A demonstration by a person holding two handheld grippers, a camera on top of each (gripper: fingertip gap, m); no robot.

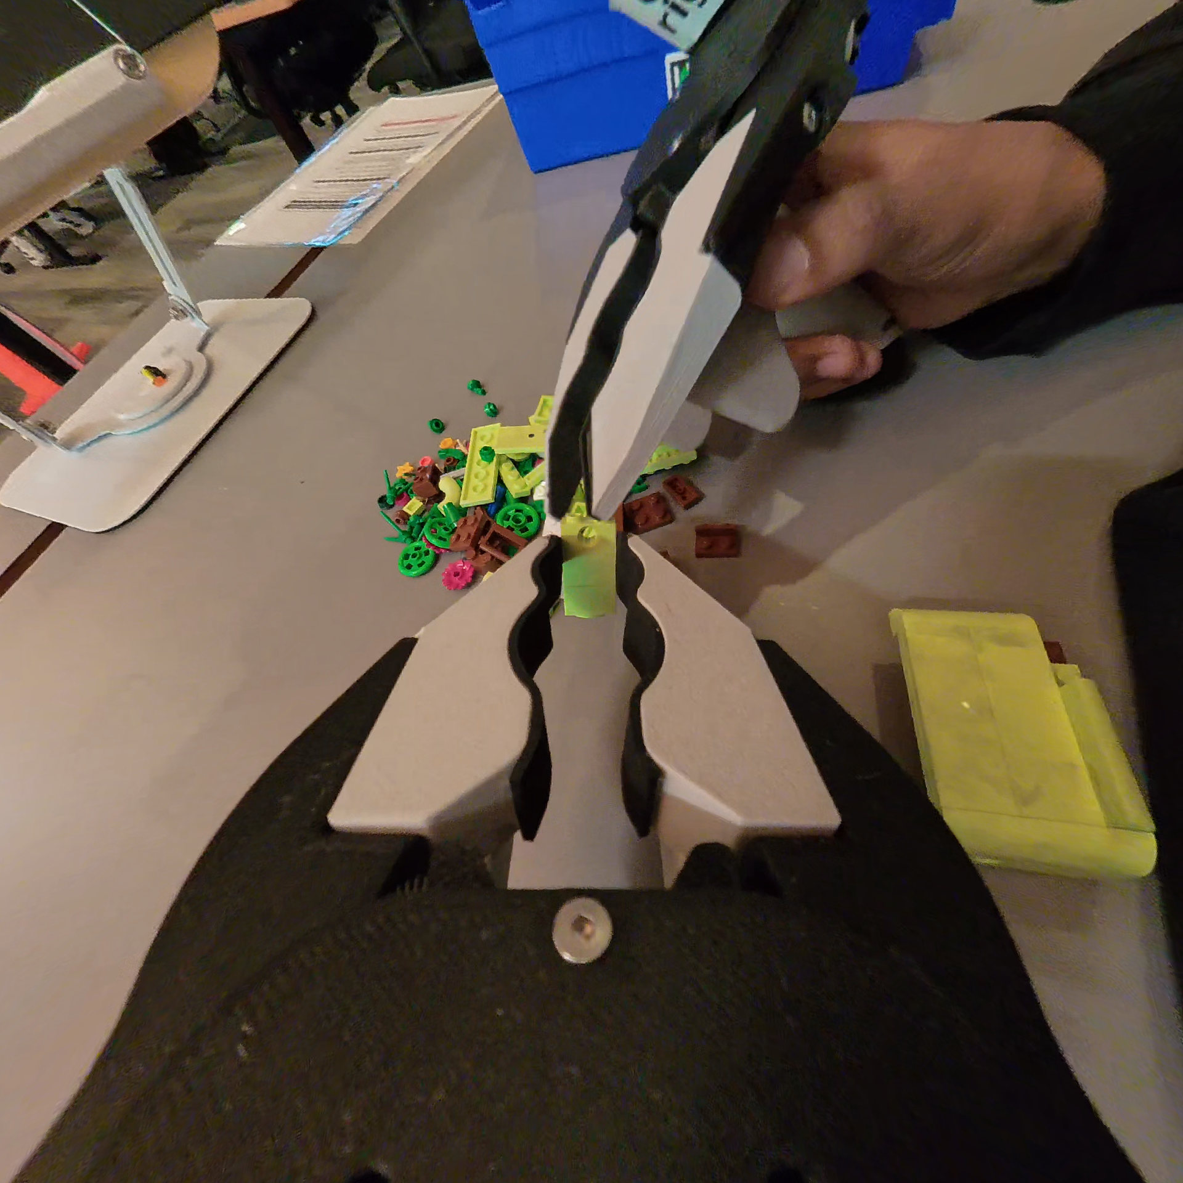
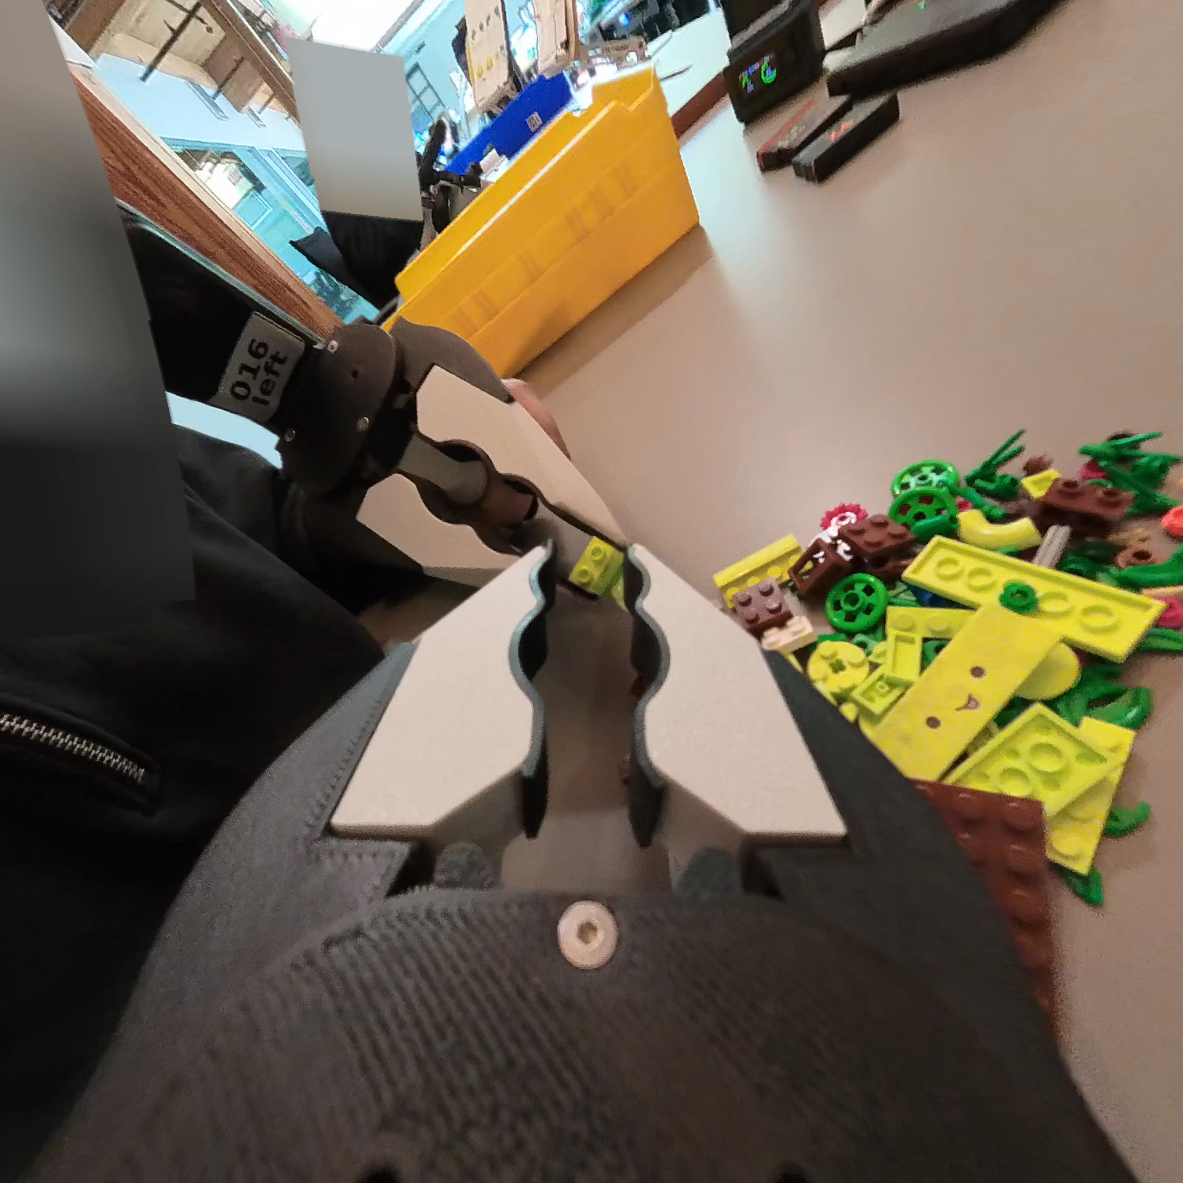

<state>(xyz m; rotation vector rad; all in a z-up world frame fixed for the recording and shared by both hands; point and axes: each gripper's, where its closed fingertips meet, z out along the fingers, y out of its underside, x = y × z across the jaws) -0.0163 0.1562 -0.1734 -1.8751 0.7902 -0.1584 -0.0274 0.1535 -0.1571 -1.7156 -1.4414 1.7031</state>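
Note:
My left gripper is shut on a lime green plate and holds it above the grey table. My right gripper comes down from above, and its tips close on the top end of the same plate. In the right wrist view, my right gripper has the studded lime plate between its tips. The left gripper meets it from the left. A pile of small lime, green and brown bricks lies just behind the plate and shows at the right.
A blue bin stands at the back, a yellow bin at the table edge. There is a white stand base at the left, a lime packet at the right and a brown baseplate by the pile. Black boxes lie farther off. Both grippers' tips are close together, under 4 cm apart. The lime packet is about 11 cm from my left fingertips.

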